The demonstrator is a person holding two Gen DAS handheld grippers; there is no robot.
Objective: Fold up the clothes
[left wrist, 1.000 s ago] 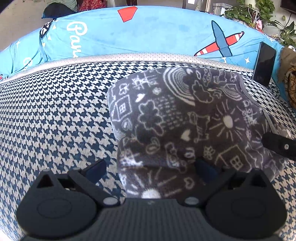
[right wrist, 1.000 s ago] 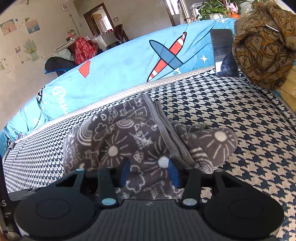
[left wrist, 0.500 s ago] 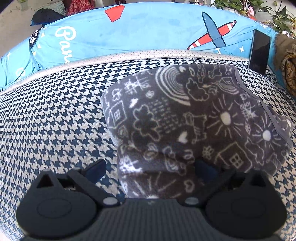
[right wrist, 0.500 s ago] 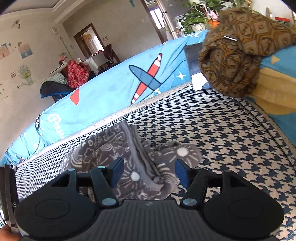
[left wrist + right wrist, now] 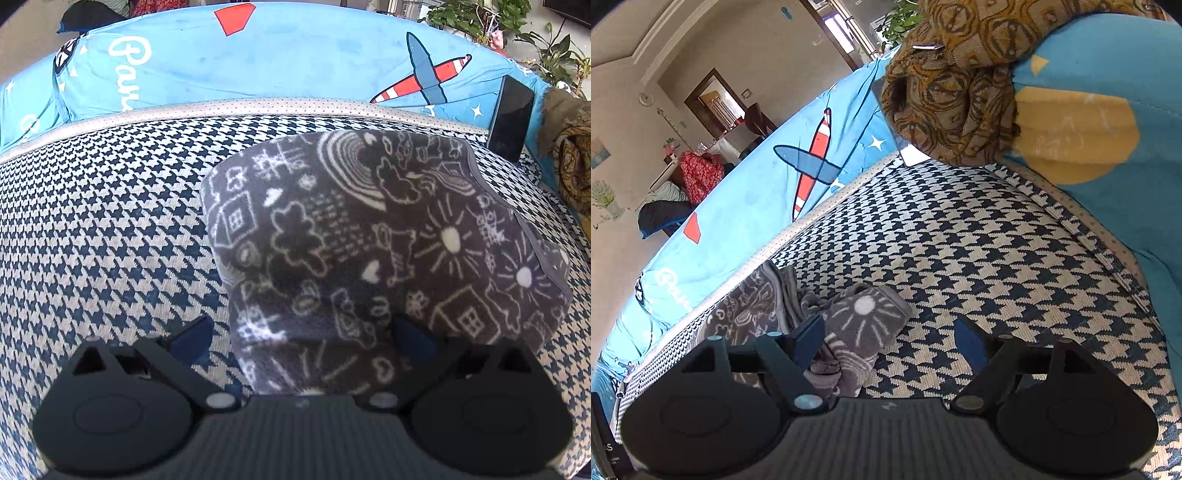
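We see a sofa seat [image 5: 110, 229] covered in navy-and-cream houndstooth, backed by a blue cushion cover [image 5: 295, 62] printed with aeroplanes. On the seat lies the task's thing, a grey fleece garment [image 5: 369, 236] printed with white doodles of suns, houses and clouds; it sits folded into a thick pad in the middle of the seat, its bound hem running down the right side. A brown patterned cloth [image 5: 953, 85] is heaped in the far right corner, well apart from it, and a dark phone [image 5: 511, 118] leans against the backrest near that heap.

We judge the fleece light, soft and floppy, not slippery: it will sag from any single grip, so the doubled edges or the bound hem look like the best places to take hold, one corner per hand.

The left gripper [image 5: 301, 332] hangs over the garment's near edge with its fingers wide apart; the right finger lies over the fleece and the left over bare seat, and nothing is pinched. The right gripper [image 5: 890, 338] has just been opening its fingers, which now stand wide apart; the folded corner with the sun print lies just beside its left finger, and mostly bare houndstooth shows between them.
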